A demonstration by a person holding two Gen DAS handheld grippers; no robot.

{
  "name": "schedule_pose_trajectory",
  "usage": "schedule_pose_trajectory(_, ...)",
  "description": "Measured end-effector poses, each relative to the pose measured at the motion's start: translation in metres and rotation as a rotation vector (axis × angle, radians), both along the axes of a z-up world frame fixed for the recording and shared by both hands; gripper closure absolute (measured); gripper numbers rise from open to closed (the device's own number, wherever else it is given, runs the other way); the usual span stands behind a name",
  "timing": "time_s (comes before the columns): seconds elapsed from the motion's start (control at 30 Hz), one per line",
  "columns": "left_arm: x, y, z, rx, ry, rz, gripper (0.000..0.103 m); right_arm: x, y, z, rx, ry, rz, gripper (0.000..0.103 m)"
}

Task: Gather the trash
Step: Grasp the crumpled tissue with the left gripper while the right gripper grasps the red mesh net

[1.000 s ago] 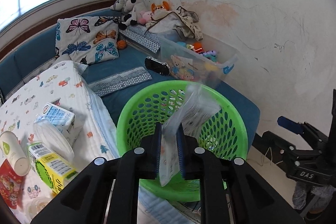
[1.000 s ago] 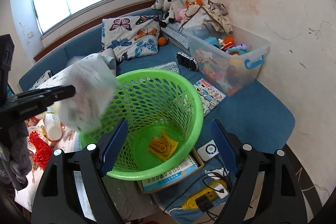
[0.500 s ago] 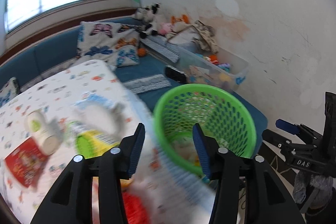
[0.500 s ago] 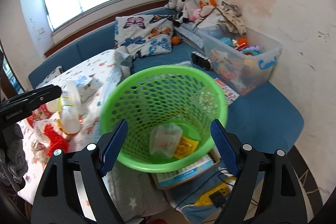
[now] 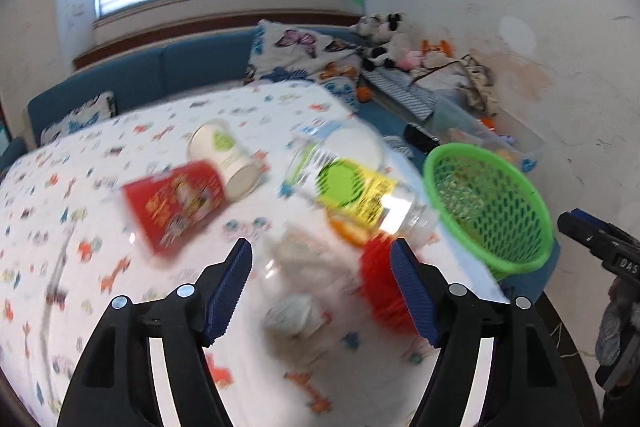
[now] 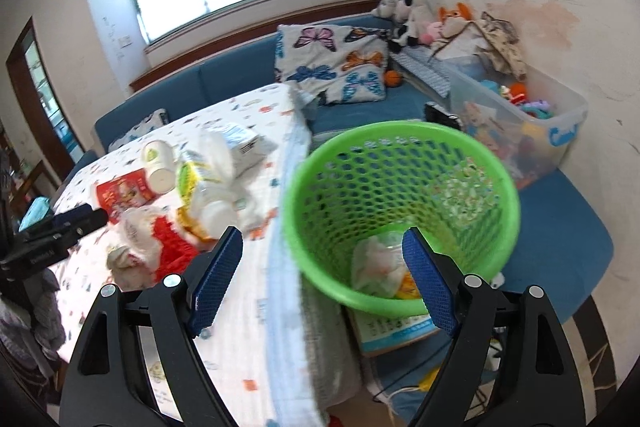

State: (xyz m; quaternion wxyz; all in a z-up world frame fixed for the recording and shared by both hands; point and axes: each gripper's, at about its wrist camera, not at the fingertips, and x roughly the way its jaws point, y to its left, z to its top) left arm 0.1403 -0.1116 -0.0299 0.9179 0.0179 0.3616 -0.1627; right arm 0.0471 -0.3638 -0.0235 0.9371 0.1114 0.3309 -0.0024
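Eyeing the trash on the patterned tablecloth (image 5: 80,187), we are weighing what to take with both tools wide open and holding nothing. Nearest the left gripper (image 5: 322,291) is a crumpled clear wrapper (image 5: 292,311), blurred, lying just below and between its spread jaws; we are judging it featherlight, soft and slippery, best pinched at a bunched fold. Beside it a red netted scrap (image 5: 380,287) is touching the right-hand pad; it looks springy and light, and anywhere along its edge should do. Beyond these a clear plastic bottle (image 5: 360,195) with a yellow and green label is lying on its side: light, smooth, likely to roll, so we would be closing across its body. Further out are a red snack packet (image 5: 176,203), flat and crinkly, a tipped white paper cup (image 5: 226,159), easily crushed, and a small carton (image 6: 240,143).

The green basket (image 6: 400,139) is standing off the table's edge, near the pile, with a crumpled wrapper already lying in its bottom. The right gripper (image 6: 326,279) is hovering over its near rim.

Print on the labels is too smeared to read; only "DAS" on the other tool's body is legible in the left view.
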Motion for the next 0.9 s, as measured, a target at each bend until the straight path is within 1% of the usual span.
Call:
schedule_pose_trajectory(0.03,-0.001,0.004,-0.005,-0.01,0.015,0.008,0.027,0.001,0.006,-0.001,0.0,0.004,0.01,0.021)
schedule_pose_trajectory(0.1,-0.004,0.013,-0.017,-0.025,0.041,0.033,0.027,0.002,0.016,-0.004,0.006,0.011,0.029,0.021)
schedule_pose_trajectory(0.3,-0.001,0.023,-0.045,-0.04,0.103,0.057,0.026,0.007,0.043,-0.007,-0.004,0.025,0.083,0.021)
schedule_pose_trajectory(0.47,0.002,0.025,-0.055,-0.061,0.133,0.044,0.027,0.012,0.06,-0.014,-0.007,0.042,0.115,0.021)
schedule_pose_trajectory(0.73,0.008,0.031,-0.065,-0.098,0.169,0.028,0.04,0.021,0.077,-0.024,-0.006,0.071,0.139,0.021)
schedule_pose_trajectory(0.83,0.009,0.034,-0.067,-0.116,0.177,0.02,0.048,0.024,0.084,-0.028,-0.005,0.082,0.151,0.021)
schedule_pose_trajectory(0.87,0.008,0.035,-0.067,-0.125,0.181,0.012,0.052,0.024,0.086,-0.029,-0.007,0.084,0.155,0.021)
schedule_pose_trajectory(0.9,0.008,0.036,-0.068,-0.131,0.182,0.006,0.058,0.025,0.088,-0.03,-0.008,0.086,0.159,0.021)
